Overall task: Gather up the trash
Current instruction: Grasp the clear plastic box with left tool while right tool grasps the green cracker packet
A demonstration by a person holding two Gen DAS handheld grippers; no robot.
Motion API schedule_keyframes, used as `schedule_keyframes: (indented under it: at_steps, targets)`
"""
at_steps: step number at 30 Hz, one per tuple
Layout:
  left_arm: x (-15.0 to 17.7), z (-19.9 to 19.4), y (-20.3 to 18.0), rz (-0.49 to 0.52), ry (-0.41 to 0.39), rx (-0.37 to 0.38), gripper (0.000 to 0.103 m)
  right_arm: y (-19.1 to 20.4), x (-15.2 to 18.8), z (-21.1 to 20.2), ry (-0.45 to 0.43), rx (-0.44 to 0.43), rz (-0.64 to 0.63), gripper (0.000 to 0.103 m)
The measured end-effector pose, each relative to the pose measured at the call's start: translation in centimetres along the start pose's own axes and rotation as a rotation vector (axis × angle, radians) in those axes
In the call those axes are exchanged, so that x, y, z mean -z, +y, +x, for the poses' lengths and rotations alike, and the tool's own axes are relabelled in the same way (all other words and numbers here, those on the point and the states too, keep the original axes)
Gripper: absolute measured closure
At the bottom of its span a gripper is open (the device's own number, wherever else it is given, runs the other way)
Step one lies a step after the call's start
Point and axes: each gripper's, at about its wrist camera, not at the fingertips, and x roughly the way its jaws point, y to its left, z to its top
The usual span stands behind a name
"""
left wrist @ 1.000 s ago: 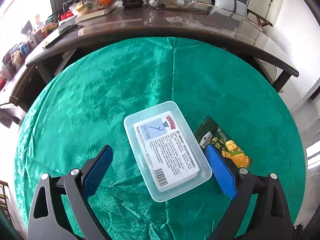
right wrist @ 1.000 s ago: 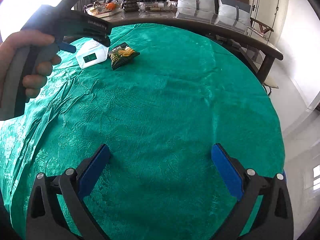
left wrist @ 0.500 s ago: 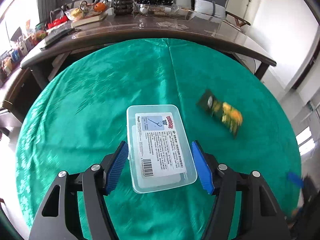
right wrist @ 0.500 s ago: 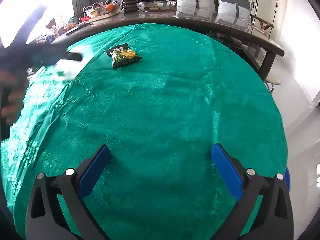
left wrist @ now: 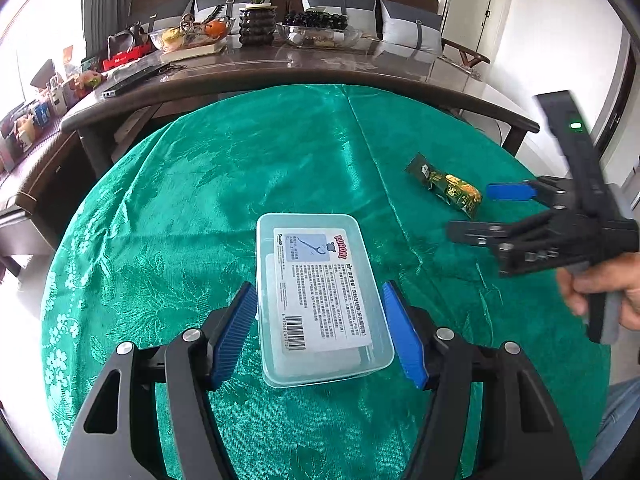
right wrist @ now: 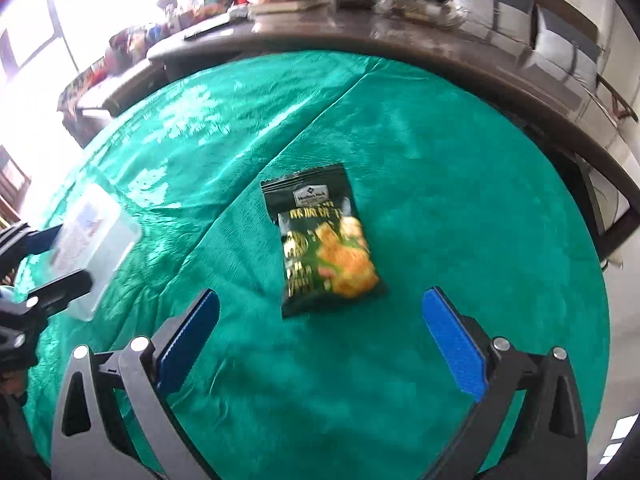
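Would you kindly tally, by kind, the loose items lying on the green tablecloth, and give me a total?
Clear plastic box with a printed label: 1
Dark green snack packet: 1
Total: 2

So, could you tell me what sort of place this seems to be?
Most likely a home living or dining room: a sofa with cushions, a long dark table bearing fruit bowls and a potted plant, and a round table's green cloth.
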Motion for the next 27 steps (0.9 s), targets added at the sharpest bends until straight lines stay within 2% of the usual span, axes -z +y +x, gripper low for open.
schedule_keyframes:
  at_steps: [3,4,5,6,7,12,18,23,24,26,27]
  targets:
    - [0.0,0.0,0.4,-0.019,0.003,0.015,0.039,-0.4,-0.8,1.4,-0.008,0.009,0.032,0.005]
    - [0.0,0.0,0.3,-0.017,0.003,0.012,0.039,-0.8,-0.7,1.3,-0.014,0.007,0.054,0.010]
    - [0.0,0.1,0.3,-0.014,0.002,0.009,0.039,-1.1,-0.6,1.0,-0.034,0.012,0.076,0.021]
    - [0.0,0.1,0.2,-0.012,0.002,0.005,0.039,-1.1,-0.4,0.4,-0.064,0.026,0.082,0.052]
    - [0.0,0.1,0.1,-0.011,0.001,0.003,0.039,-1.4,-0.3,0.1,-0.070,0.017,0.087,0.057]
    - [0.4,-0.4,-0.4,-0.015,0.005,0.026,0.039,-1.8,2.7,-2.8,-0.116,0.044,0.092,0.059]
    - [1.7,-1.4,-3.5,0.045,0.026,0.106,0.039,-2.3,9.2,-6.9,-0.119,0.100,0.162,0.059]
    - [2.5,-1.6,-6.2,0.107,0.020,0.089,0.039,-0.1,12.4,-7.8,-0.116,0.102,0.164,0.058]
    - [2.5,-1.6,-6.3,0.106,0.020,0.084,0.039,0.3,12.6,-7.6,-0.118,0.104,0.159,0.055]
    - [2.7,-1.7,-6.3,0.099,0.019,0.064,0.034,0.6,12.6,-7.3,-0.123,0.109,0.158,0.040]
    - [2.8,-1.7,-6.2,0.097,0.023,0.044,0.022,0.6,12.6,-7.3,-0.124,0.105,0.164,0.032]
